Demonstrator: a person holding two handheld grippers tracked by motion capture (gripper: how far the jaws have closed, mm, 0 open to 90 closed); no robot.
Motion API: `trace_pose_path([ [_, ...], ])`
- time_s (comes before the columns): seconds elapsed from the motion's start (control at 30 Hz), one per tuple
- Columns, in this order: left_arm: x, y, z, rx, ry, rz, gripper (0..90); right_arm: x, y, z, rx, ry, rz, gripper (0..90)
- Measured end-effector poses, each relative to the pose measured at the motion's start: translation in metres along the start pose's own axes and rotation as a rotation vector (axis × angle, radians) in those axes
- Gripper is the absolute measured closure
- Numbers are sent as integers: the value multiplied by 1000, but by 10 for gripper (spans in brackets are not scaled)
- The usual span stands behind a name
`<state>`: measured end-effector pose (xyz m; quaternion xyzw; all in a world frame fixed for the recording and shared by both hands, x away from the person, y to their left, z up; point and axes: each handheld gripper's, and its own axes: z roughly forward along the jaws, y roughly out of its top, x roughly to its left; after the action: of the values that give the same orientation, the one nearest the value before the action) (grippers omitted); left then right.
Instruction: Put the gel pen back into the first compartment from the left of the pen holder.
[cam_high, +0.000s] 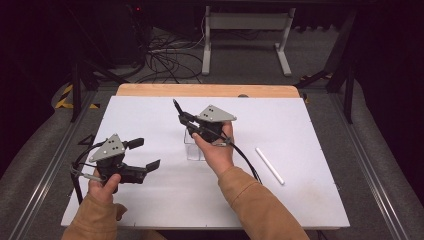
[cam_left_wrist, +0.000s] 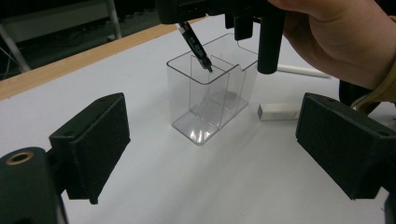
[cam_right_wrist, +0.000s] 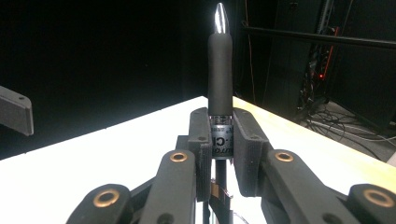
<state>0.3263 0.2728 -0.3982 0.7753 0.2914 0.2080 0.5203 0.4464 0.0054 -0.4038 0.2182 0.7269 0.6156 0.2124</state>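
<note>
A clear plastic organizer (cam_high: 193, 148) (cam_left_wrist: 205, 100) with inner dividers stands upright on the white board (cam_high: 165, 200). My right gripper (cam_high: 186, 119) (cam_right_wrist: 219, 128) hovers over it, shut on a black pen (cam_high: 177, 106) (cam_right_wrist: 219, 70). The pen's silver tip points up and away. In the left gripper view the pen's lower end (cam_left_wrist: 198, 49) dips just inside the organizer's top, close to a divider. My left gripper (cam_high: 145, 154) (cam_left_wrist: 210, 154) sits to the left of the organizer, open and with nothing between its pads, pointing toward it.
A white stick (cam_high: 270, 166) (cam_left_wrist: 303, 71) lies on the board to the right of the hand. A small white eraser (cam_left_wrist: 279, 112) lies beside the organizer. The table's wooden edge (cam_high: 200, 90) runs along the far side, with cables and a stand on the floor beyond.
</note>
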Motion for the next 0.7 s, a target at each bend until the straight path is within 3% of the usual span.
trace_pose_path([
  [0.33, -1, 0, 0, 1, 3, -1, 105, 0, -12, -1, 45, -14, -3, 776],
  [0.43, -2, 0, 0, 6, 8, 2, 105, 0, -11, -2, 39, -24, 15, 637],
  [0.57, 0, -1, -1, 6, 13, 4, 105, -2, -2, -13, 22, -76, -9, 459],
  [0.7, 0, -2, -3, 1, 13, -3, 105, -8, 10, -33, 2, -82, 13, 399],
])
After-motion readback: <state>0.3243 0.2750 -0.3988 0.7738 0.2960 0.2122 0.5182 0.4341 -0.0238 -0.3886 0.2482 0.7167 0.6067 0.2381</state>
